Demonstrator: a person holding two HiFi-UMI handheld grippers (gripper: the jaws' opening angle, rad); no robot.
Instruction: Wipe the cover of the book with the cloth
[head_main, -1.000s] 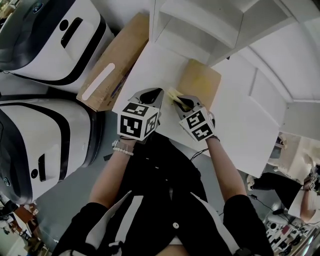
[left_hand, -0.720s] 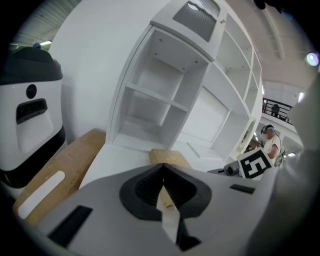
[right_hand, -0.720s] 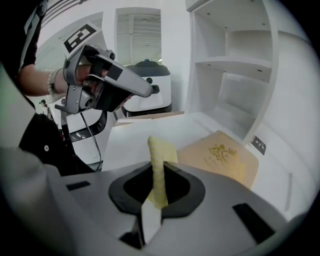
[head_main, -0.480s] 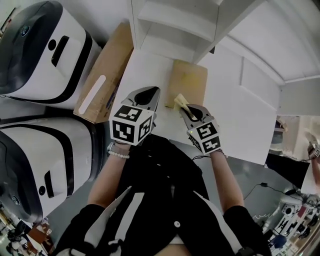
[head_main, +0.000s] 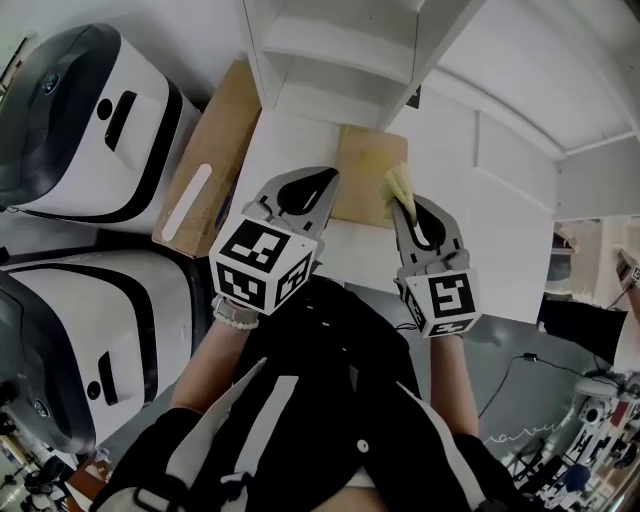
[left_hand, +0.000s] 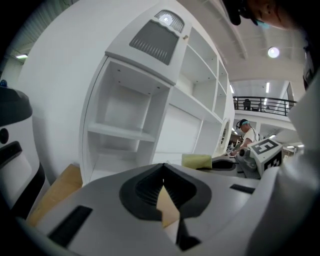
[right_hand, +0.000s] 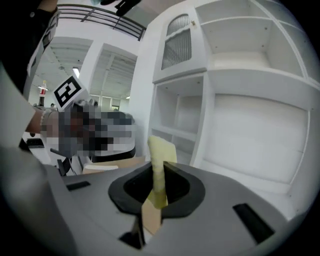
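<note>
Shelf unit (head_main: 330, 50): white, top centre | bench (head_main: 285, 150): white, below the shelves | box (head_main: 215, 150): brown, upper left, beside bench | book (head_main: 362, 170): tan cover, lay flat on bench, centre top | left gripper (head_main: 322, 180): left of centre, fingers closed, empty | right gripper (head_main: 408, 205): fingers clamped on cloth | cloth (head_main: 400, 185): yellow, showed at book's right edge.

The cloth (head_main: 399, 184) is pale yellow and the book (head_main: 360, 170) is plain tan. The table (head_main: 285, 150) and shelves (head_main: 330, 45) are white. The box (head_main: 225, 120) is brown with a white strip. The left gripper (head_main: 322, 178) and right gripper (head_main: 408, 207) are grey, their cubes patterned with black-and-white squares.
</note>
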